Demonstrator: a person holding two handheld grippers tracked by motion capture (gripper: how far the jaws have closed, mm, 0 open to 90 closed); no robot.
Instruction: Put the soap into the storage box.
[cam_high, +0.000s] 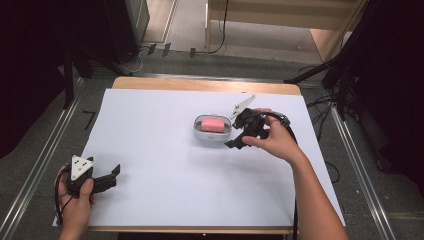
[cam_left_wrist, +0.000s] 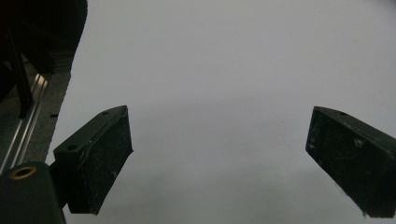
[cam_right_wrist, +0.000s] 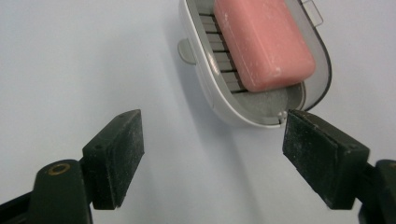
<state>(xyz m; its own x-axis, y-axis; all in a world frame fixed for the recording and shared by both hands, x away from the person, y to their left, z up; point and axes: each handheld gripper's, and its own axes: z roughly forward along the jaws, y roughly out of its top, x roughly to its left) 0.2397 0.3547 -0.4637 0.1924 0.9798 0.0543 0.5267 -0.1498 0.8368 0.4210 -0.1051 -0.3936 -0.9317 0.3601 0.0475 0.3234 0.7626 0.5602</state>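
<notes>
Grey floor (cam_high: 200, 30), white-topped table (cam_high: 165, 175)

Lab rig: black curtains (cam_high: 30, 60), aluminium rails (cam_high: 42, 150), floor cables (cam_high: 150, 50).

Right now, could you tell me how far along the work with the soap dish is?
Done: the pink soap lies in the open soap dish. In hand: the right gripper, open, is at the dish's end, holding nothing. Left: any grasp; the left gripper waits open over the white sheet.

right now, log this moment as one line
right gripper: open, beside soap dish, not touching | pink soap: in dish | left gripper: open, idle over white sheet
</notes>
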